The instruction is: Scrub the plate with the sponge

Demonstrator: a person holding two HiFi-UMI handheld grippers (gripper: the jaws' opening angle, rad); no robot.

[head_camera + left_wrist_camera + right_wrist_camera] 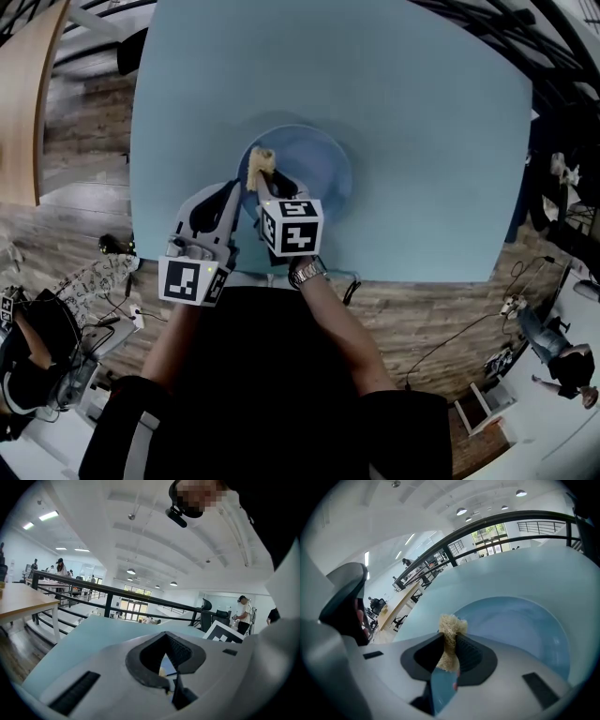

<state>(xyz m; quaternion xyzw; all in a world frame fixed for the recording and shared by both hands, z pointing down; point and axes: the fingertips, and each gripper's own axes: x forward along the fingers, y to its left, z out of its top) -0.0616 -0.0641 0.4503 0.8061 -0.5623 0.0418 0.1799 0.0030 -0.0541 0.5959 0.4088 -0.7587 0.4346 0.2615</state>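
A round blue plate lies on the light blue table, close to its near edge. My right gripper is shut on a tan, frayed sponge over the plate's left part. In the right gripper view the sponge sticks out past the pads, with the plate just beyond. My left gripper reaches the plate's left rim, jaws closed there. In the left gripper view its pads meet at the tip, with a thin blue edge showing between them.
The table's near edge runs just behind the grippers, with wooden floor and cables below it. A wooden table stands at the far left. People stand at the lower right and lower left.
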